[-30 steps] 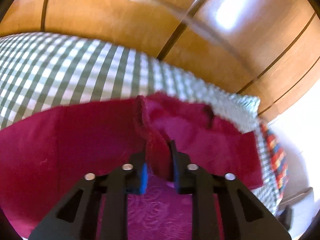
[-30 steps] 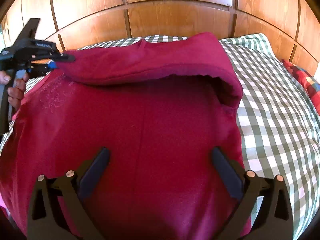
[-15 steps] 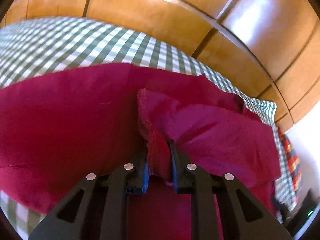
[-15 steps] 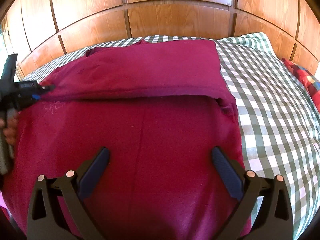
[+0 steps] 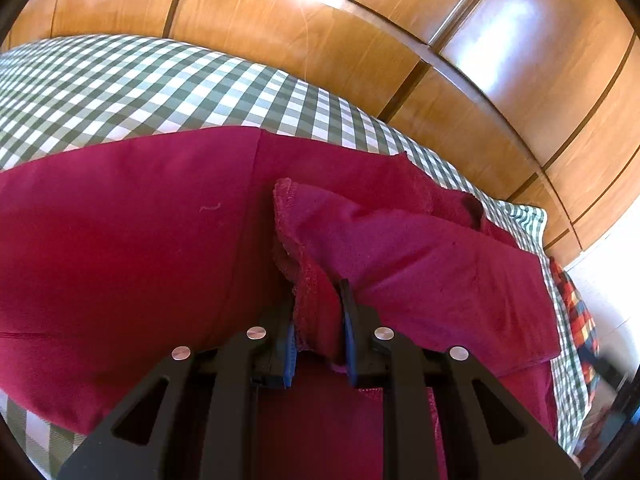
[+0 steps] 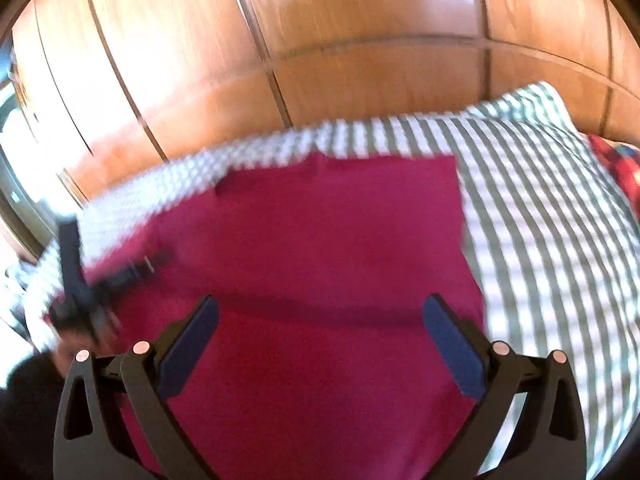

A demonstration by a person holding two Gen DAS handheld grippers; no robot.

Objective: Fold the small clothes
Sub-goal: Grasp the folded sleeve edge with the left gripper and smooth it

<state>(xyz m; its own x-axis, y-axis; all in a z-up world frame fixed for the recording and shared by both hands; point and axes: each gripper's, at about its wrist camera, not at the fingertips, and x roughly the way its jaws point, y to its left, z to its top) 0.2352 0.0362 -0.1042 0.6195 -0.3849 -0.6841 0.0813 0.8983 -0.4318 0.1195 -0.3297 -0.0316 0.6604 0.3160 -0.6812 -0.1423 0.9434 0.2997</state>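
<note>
A dark red garment [image 5: 120, 240] lies spread on a green and white checked bedcover [image 5: 140, 80]. My left gripper [image 5: 318, 304] is shut on a bunched hem corner of the garment [image 5: 316, 300], low over the cloth. A folded flap [image 5: 440, 264] runs from that corner to the right. In the blurred right wrist view the same red garment [image 6: 320, 260] fills the middle. My right gripper [image 6: 320, 320] hovers above it, jaws wide apart with nothing between them. The left gripper [image 6: 100, 280] shows at that view's left edge, held by a hand.
Wooden wardrobe panels [image 5: 320, 20] stand behind the bed. A red, blue and yellow checked cloth [image 5: 576, 312] lies at the bed's right end, also visible as a red patch [image 6: 616, 168] in the right wrist view.
My left gripper brought the held corner down and across the garment, then stayed still. My right gripper has just risen away from the cloth, and its view now shows more of the wardrobe.
</note>
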